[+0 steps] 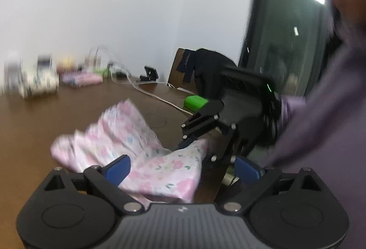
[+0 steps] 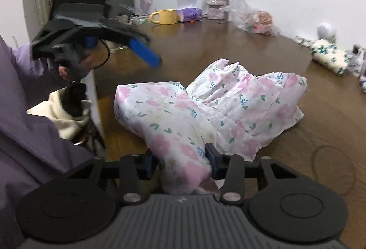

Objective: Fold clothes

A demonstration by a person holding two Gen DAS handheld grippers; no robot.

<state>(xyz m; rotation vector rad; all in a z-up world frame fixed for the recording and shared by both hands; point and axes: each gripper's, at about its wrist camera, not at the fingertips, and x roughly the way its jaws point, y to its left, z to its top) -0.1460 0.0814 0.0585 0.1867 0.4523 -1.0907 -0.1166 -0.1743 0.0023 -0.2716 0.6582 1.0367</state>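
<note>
A white garment with pink flowers [image 2: 240, 98] lies bunched on the brown wooden table [image 2: 228, 43]. My right gripper [image 2: 181, 160] is shut on a gathered end of it near the table's front edge, and that end is lifted. In the left wrist view the same garment [image 1: 160, 169] is blurred, and the right gripper [image 1: 186, 142] pinches its corner. My left gripper [image 1: 183, 169] is open, its blue pads [image 1: 119, 169] wide apart over the cloth and not touching it. From the right wrist view the left gripper [image 2: 123, 52] hovers above the table, left of the garment.
A yellow mug [image 2: 168, 16], tissue box [image 2: 191, 13], flower vase [image 2: 215, 0] and plastic bag [image 2: 254, 18] stand along the far wall. A folded teal-patterned cloth [image 2: 329, 58] lies at the right. A white cable [image 1: 155, 96] and green object [image 1: 195, 101] sit near a chair [image 1: 180, 66].
</note>
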